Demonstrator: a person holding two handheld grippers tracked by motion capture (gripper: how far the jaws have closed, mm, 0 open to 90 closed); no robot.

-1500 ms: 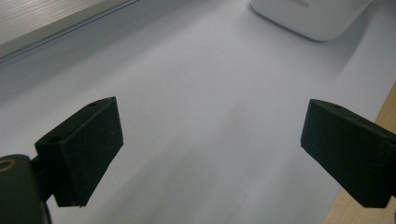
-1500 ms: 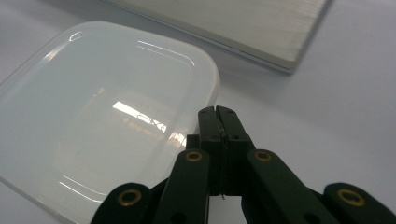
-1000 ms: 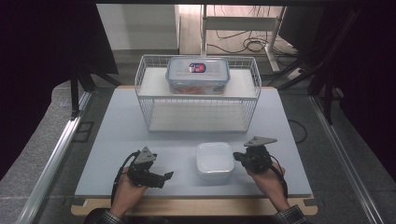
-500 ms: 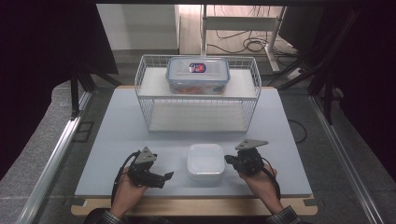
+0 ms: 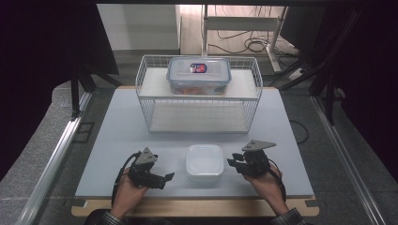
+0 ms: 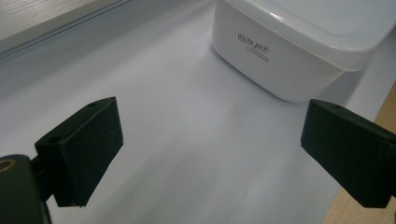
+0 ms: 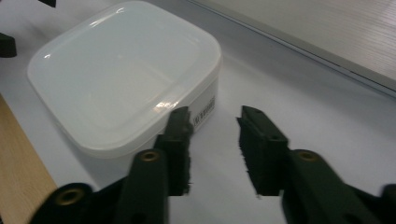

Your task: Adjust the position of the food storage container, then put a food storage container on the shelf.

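Pale tabletop is carrying a white lidded box sitting between the wide-open, empty left gripper and the right gripper, whose jaws, just opening partway, are gripping nothing, a wire rack standing beyond.

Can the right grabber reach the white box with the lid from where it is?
Probably yes. The right gripper sits right beside the lidded white plastic container on the table, its fingers having just been opening, nothing between them. Bare table lies between, and the left gripper waits on the far side.
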